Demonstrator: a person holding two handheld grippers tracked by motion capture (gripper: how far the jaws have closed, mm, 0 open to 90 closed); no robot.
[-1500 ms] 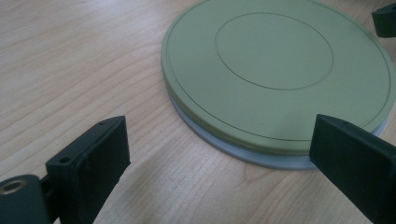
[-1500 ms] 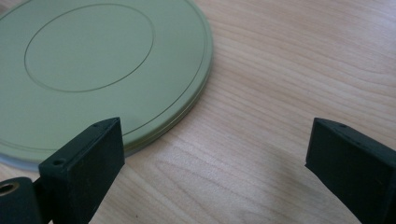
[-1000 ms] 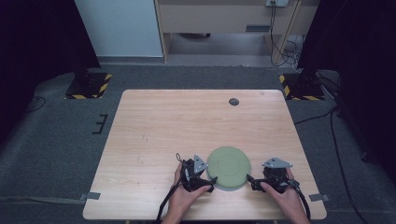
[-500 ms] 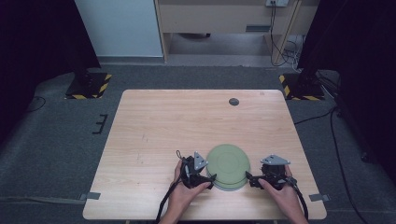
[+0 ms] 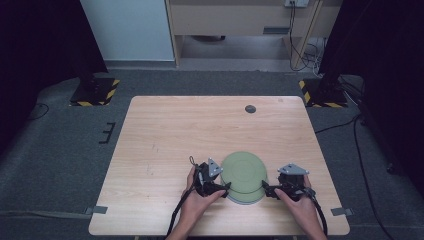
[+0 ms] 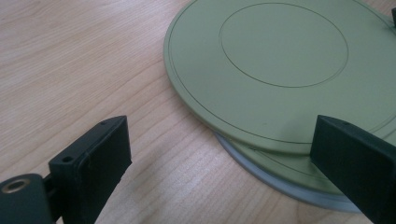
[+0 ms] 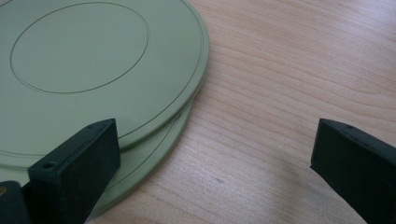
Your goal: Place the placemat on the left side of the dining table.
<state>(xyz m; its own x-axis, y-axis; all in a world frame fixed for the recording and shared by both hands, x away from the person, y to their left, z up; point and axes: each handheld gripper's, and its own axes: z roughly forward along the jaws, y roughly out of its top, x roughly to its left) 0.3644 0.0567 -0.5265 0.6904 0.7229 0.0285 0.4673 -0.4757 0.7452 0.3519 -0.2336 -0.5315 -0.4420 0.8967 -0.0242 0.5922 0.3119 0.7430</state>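
Change since earlier: the right claw is found drawn in closer to the stack than half a second ago; the left claw and the plates are seen in much the same place.
Top plate: a flat green disc with a ring scored in its face, laid on a second green plate and shifted off-centre, so that a crescent of the lower one is exposed at the near side.
Stack position: near the front edge of the bench, right of its middle, between the two hands.
Left claw state: the jaws are held wide apart, nothing between them; one jaw is set over the plates' rim, the other over bare wood.
Right claw state: likewise spread and empty, one jaw above the plate edge, the other well out over the bench.
Further out: a small dark disc lies near the far edge, well apart from the stack.
Risk, slipping: the plates are thin and smooth, so a pinch taken at the rim alone is judged likely to slide off.
Risk, wrong plate: because the edges are staggered, both plates could be caught together, or the lower one dragged.
Risk, edge: a push from one side only could send the stack toward the front edge.
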